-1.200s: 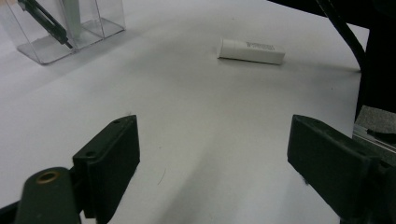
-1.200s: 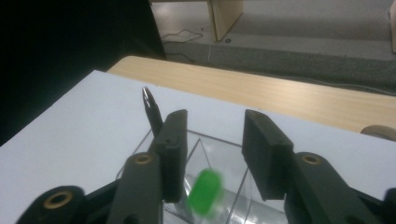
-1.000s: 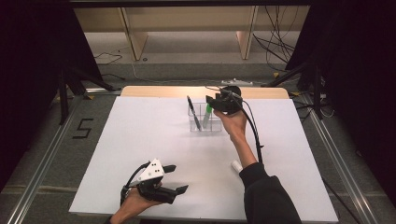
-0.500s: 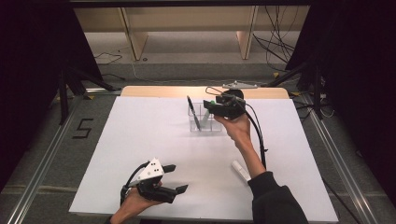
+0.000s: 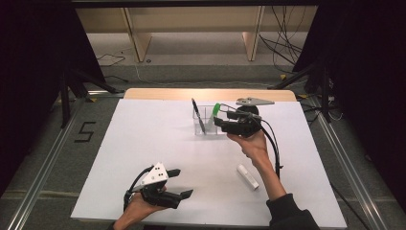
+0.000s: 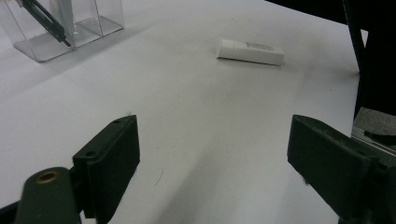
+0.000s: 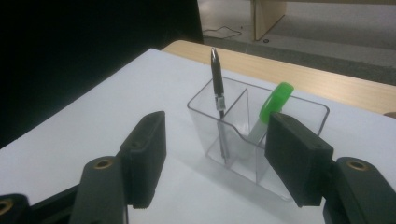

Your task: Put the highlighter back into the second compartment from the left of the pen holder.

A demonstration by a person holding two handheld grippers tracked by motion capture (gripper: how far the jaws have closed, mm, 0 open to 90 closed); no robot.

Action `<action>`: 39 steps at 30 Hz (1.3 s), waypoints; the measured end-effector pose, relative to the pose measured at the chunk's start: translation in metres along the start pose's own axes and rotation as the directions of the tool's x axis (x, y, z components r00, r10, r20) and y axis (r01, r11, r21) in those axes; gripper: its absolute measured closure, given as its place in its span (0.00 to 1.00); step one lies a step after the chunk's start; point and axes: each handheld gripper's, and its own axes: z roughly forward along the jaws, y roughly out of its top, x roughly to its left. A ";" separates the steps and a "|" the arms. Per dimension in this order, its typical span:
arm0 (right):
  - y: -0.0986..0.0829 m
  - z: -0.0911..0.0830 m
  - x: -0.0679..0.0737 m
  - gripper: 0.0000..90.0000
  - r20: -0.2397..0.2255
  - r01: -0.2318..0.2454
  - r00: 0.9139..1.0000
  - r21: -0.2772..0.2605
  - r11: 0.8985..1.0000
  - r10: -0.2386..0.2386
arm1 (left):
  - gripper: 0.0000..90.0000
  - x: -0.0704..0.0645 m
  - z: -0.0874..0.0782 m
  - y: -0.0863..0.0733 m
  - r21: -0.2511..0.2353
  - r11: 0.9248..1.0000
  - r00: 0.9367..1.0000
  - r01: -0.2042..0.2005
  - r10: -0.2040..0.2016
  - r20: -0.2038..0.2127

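Two hand-held grippers over a white table [image 5: 119,143], left gripper [image 5: 178,184] nearest, jaws wide apart and empty, white tube [image 5: 248,176] lying mid-table, right gripper [image 5: 221,120] farther, jaws spread, empty, beside clear organizer [image 5: 206,128] holding black pen [image 5: 198,115] and green-capped marker [image 5: 214,112].

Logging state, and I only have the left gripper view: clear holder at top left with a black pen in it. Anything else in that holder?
Observer: Yes. A green-capped marker stands in the clear holder, in a different compartment from the black pen.
Operator: Right claw?
Observer: The right claw is open and holds nothing. It points at the holder from close by.
Operator: Where's my left claw on the table?
Observer: In the high view the left claw is near the table's front edge, left of the white tube.
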 end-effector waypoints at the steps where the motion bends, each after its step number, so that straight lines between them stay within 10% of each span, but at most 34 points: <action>1: -0.002 -0.002 0.000 0.43 0.002 0.002 1.000 0.000 1.000 -0.002 | 0.18 0.000 0.000 0.000 0.001 1.000 1.000 -0.001 0.001 0.000; 24: -0.052 -0.031 -0.002 0.41 0.011 0.025 1.000 0.089 0.996 -0.026 | 0.18 0.000 0.000 0.000 0.000 1.000 1.000 0.006 -0.006 -0.003; 39: -0.068 -0.034 -0.001 0.39 0.049 0.062 0.996 0.216 0.974 -0.074 | 0.18 0.001 0.000 0.000 -0.002 1.000 1.000 0.012 -0.012 -0.002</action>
